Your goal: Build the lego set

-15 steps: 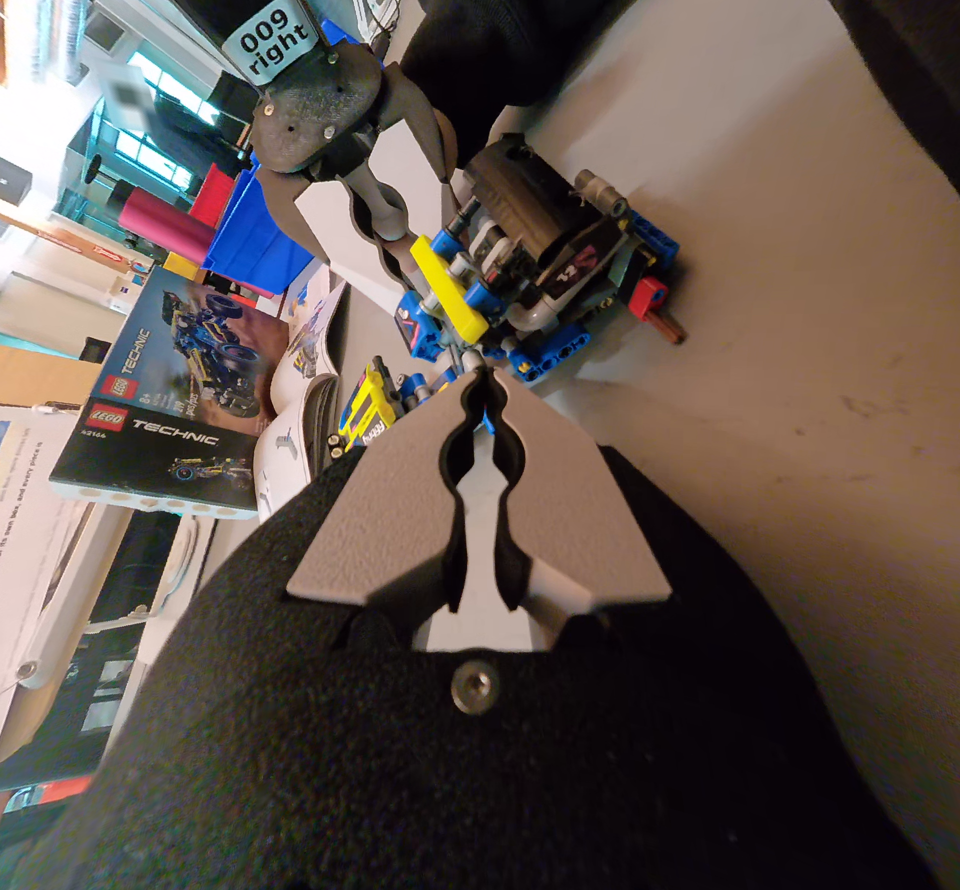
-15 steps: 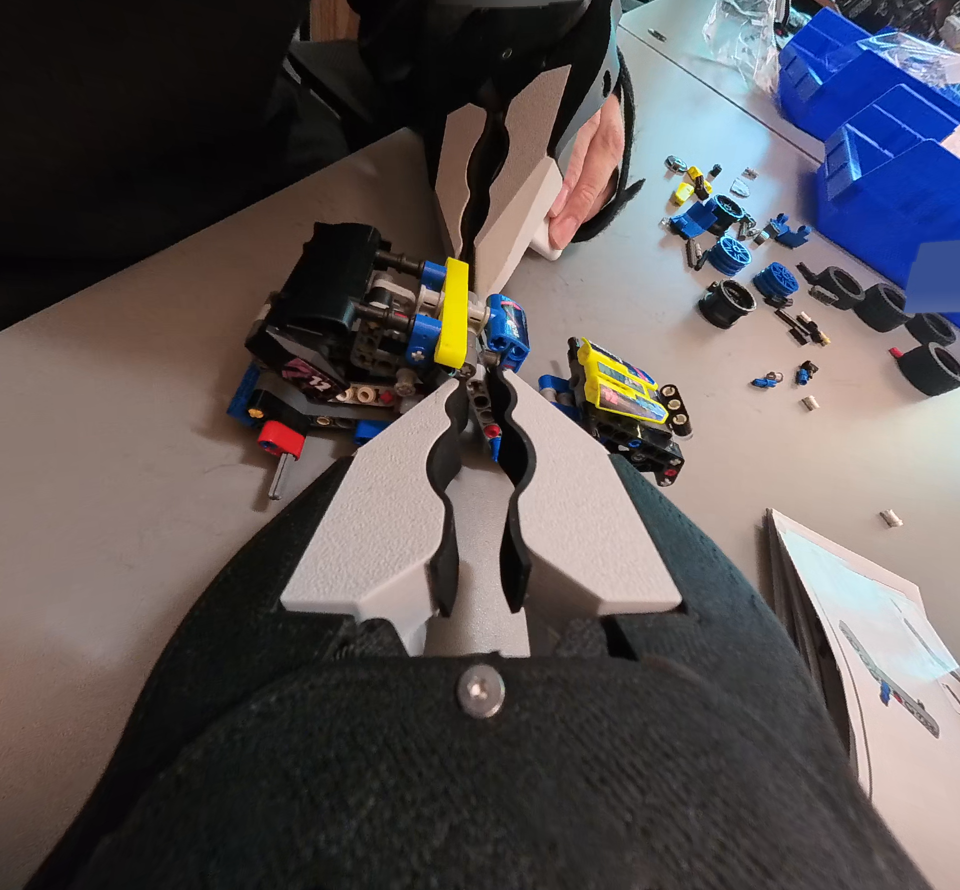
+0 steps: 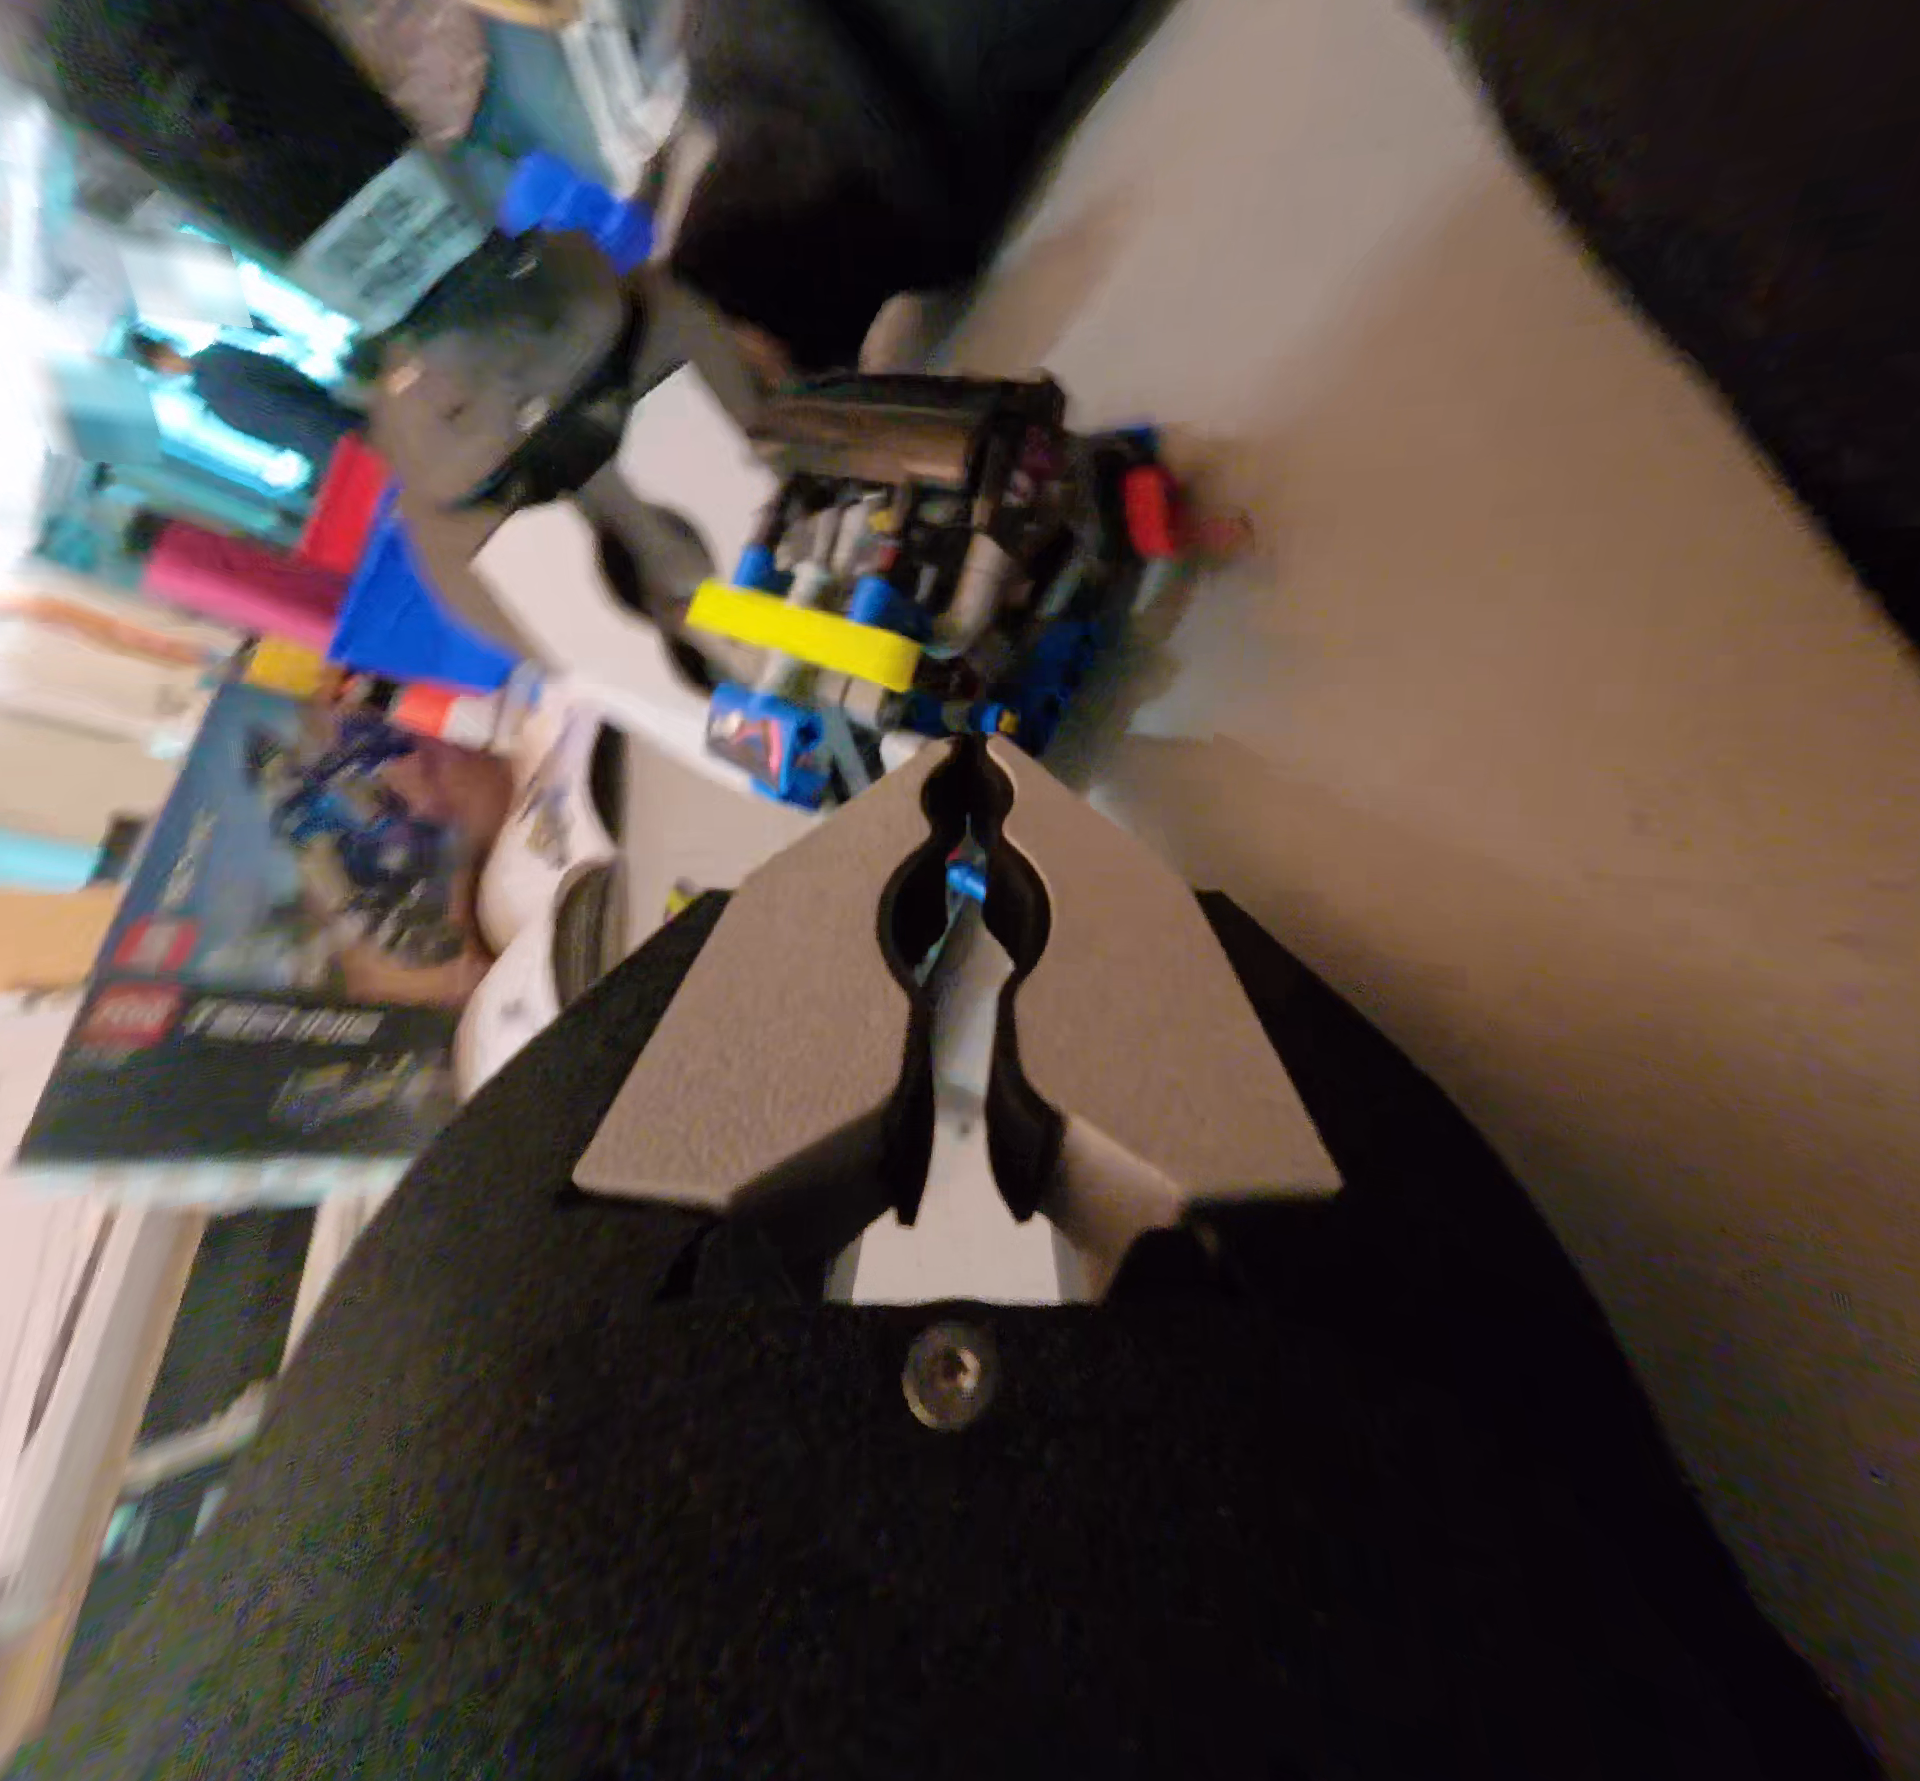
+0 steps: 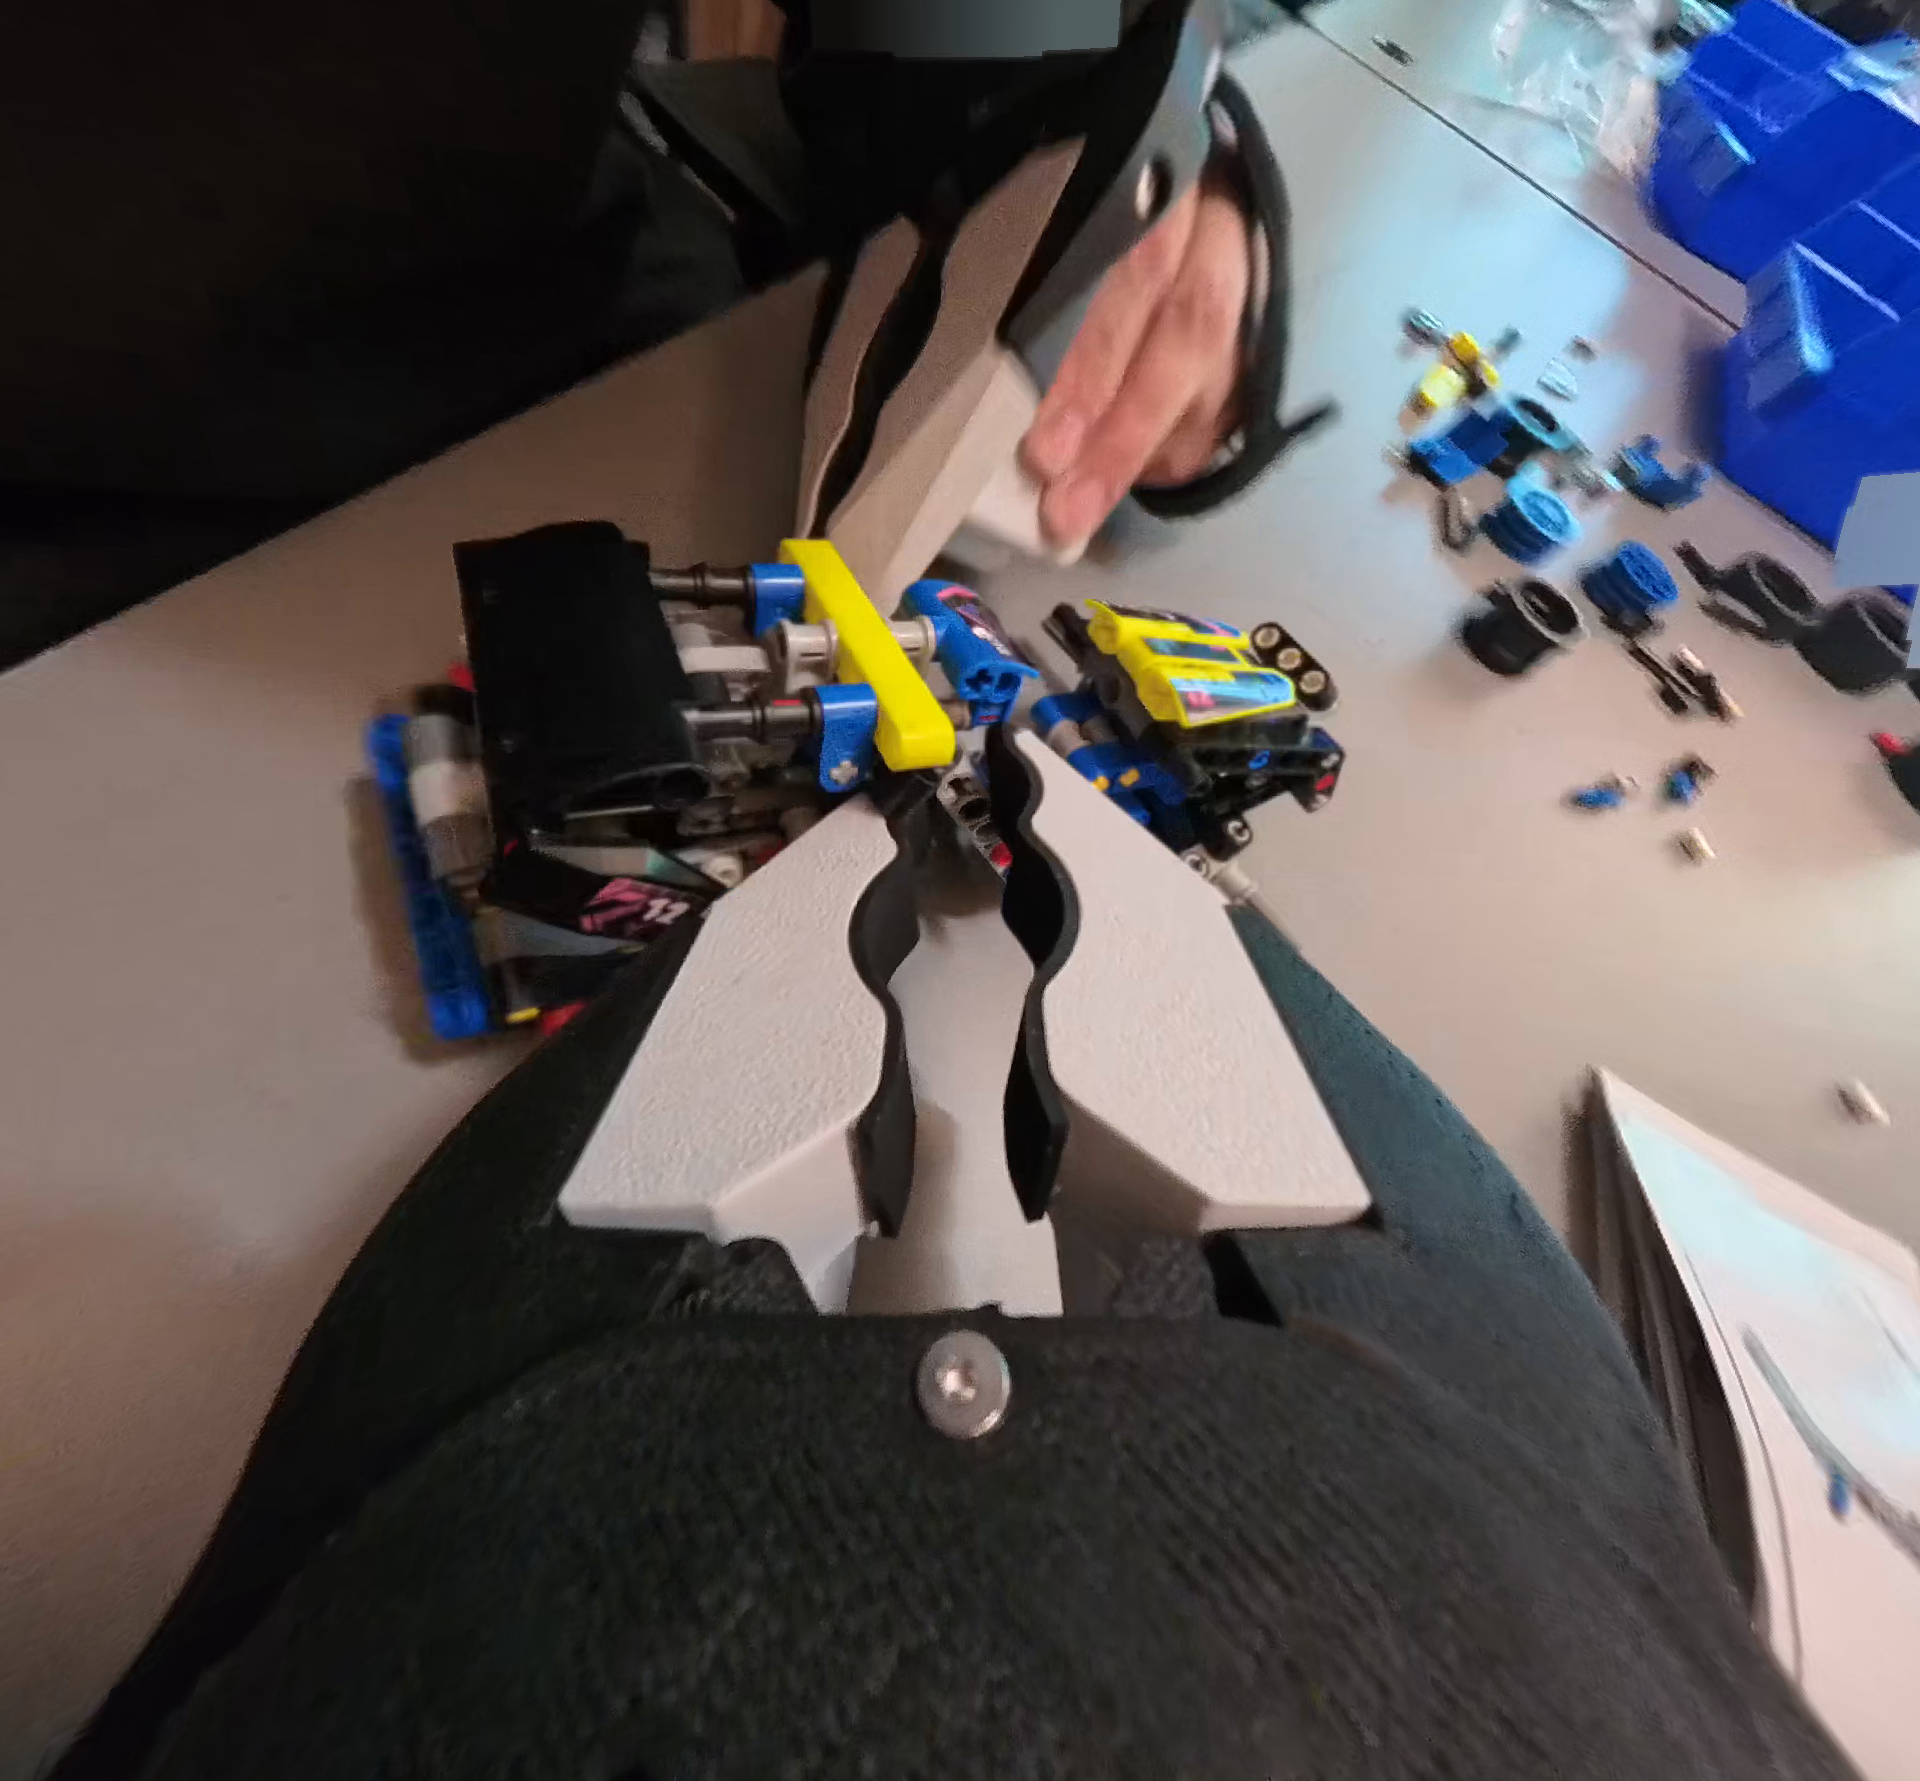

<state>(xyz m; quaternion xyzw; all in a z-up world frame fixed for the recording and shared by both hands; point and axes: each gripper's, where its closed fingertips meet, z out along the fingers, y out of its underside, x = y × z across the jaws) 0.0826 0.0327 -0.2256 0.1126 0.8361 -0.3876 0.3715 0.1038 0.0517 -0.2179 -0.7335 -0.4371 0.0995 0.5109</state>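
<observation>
Two hand-held grippers meet over a half-built toy vehicle of black, blue and grey plastic bricks (image 4: pixel 623 723), which lies on its side on a pale grey tabletop (image 4: pixel 208 1160). In the right wrist view, the right gripper (image 4: pixel 961 786) has its grey fingers (image 4: pixel 790 962) parted only narrowly, with a short grey perforated beam (image 4: pixel 971 801) of the model between the black pads; whether both pads press on it cannot be told. Just beyond the fingertips a flat yellow beam (image 4: pixel 868 656) crosses the model's end, pinned through blue connectors, with a black panelled block behind it. Beside the model sits a smaller yellow-and-black brick assembly (image 4: pixel 1195 692). Farther right, loose blue and black wheels and small parts (image 4: pixel 1538 547) are scattered before blue plastic bins (image 4: pixel 1808 162), and a printed booklet (image 4: pixel 1766 1316) lies at the near right edge. Behind the model, a person's hand (image 4: pixel 1132 391) grips the other tool.

The left wrist view, heavily blurred, shows the left gripper (image 3: pixel 968 752) with its tips drawn together at the model's blue lower edge; a small blue piece (image 3: pixel 966 884) shows in the hollow behind the tips, and whether it is gripped cannot be told. Only this view shows a dark printed cardboard box (image 3: pixel 260 952) lying flat, a magenta cylinder (image 3: pixel 239 578), and a person standing (image 3: pixel 239 381) in the bright background.
</observation>
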